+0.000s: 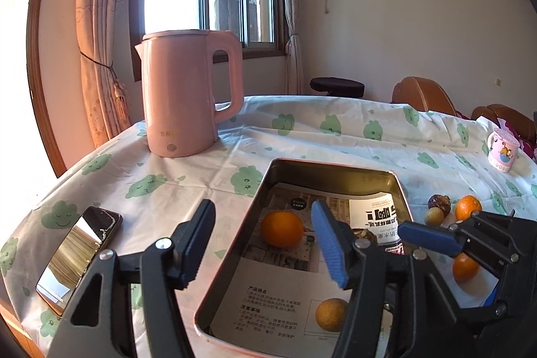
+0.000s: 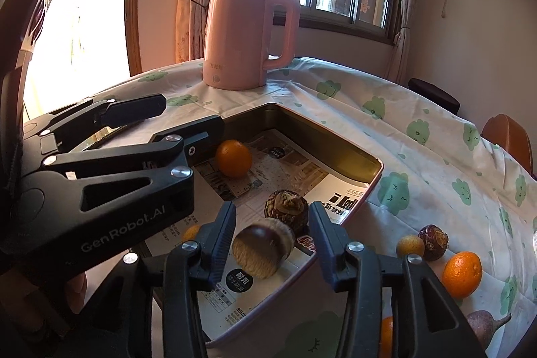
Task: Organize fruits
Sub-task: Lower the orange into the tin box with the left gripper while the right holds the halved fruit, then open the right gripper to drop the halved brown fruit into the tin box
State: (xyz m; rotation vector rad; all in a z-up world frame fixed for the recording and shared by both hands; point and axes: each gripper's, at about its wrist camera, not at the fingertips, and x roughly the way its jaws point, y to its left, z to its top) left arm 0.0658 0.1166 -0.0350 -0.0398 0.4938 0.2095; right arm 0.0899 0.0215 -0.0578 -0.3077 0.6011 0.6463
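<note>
Two oranges (image 1: 281, 229) lie in tin (image 1: 335, 171)

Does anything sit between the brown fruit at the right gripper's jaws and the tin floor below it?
Nothing visible. The brown fruit shows blurred between the right gripper's open jaws, above bare paper lining in the tin. Another knobbly fruit lies just beyond it.

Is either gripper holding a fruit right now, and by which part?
Neither. The left gripper is open and empty. The brown fruit sits between the right gripper's open jaws, gaps on both sides, blurred, apparently dropping into the tin.
</note>
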